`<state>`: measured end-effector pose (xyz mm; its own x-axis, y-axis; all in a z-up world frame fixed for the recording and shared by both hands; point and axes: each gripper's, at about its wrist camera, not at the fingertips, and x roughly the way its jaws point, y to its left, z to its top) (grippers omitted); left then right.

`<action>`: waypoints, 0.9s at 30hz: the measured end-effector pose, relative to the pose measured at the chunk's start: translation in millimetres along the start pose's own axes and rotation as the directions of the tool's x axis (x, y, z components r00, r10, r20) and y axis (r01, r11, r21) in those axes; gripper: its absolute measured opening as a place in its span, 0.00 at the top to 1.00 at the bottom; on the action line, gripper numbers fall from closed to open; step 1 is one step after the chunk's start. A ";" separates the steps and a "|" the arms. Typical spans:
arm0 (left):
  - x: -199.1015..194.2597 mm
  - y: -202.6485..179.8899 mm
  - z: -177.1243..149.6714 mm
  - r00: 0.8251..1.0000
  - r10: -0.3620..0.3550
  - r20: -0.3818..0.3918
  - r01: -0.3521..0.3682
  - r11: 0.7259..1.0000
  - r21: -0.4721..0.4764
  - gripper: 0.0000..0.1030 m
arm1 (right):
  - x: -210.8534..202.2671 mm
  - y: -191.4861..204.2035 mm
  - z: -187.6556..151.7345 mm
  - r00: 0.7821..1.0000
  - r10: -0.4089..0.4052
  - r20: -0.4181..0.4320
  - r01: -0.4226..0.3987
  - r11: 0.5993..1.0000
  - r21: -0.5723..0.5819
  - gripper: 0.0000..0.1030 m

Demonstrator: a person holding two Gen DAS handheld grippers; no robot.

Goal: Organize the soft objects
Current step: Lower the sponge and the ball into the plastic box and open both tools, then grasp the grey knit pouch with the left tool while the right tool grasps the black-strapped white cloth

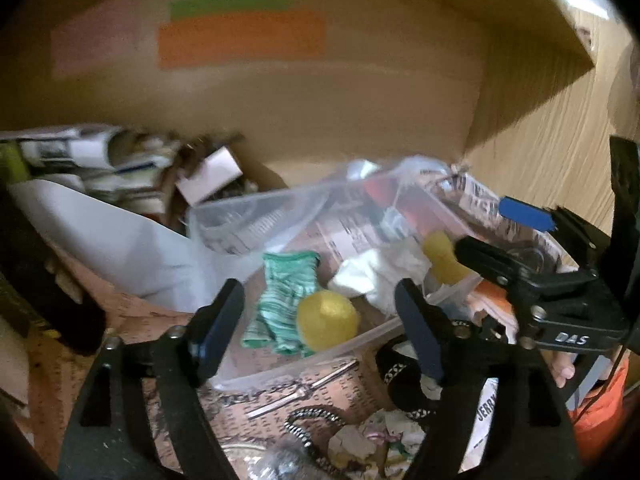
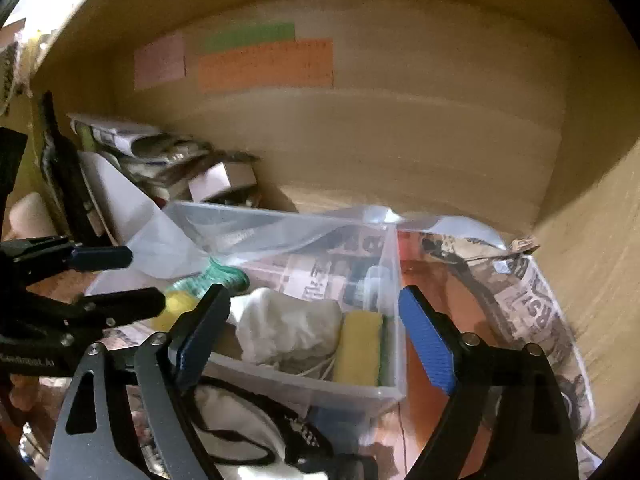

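Observation:
A clear plastic bin [image 1: 280, 364] lined with newspaper holds a green striped cloth [image 1: 282, 304], a yellow soft ball [image 1: 328, 320], a white cloth [image 1: 380, 276] and a yellow sponge [image 1: 442, 258]. My left gripper [image 1: 320, 324] is open and empty, its jaws just above the bin's near rim, around the ball and green cloth. In the right wrist view the bin [image 2: 304, 384] shows the white cloth [image 2: 288, 326] and the sponge [image 2: 360, 348]. My right gripper [image 2: 316, 330] is open and empty over the bin's near wall.
The bin sits inside a wooden shelf with coloured paper labels [image 2: 264, 64] on the back wall. Papers and small boxes [image 1: 120, 164] pile at the left. Newspaper [image 2: 536, 312] lies at the right. Cords and crumpled items [image 1: 360, 436] lie in front of the bin.

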<state>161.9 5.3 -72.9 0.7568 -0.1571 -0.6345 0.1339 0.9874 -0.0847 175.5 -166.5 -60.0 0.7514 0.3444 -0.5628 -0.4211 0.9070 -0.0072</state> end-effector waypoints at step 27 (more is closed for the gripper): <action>-17.8 44.7 -115.9 0.979 0.114 -0.166 -0.126 0.990 -0.065 0.02 | 15.3 60.2 -68.1 0.972 0.084 -0.217 -0.105 0.991 -0.086 0.00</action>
<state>80.3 54.6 -154.3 0.6500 -0.0379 -0.7590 -0.0044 0.9985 -0.0537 127.1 -123.1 -125.3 0.5851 0.3584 -0.7275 -0.5395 0.8418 -0.0192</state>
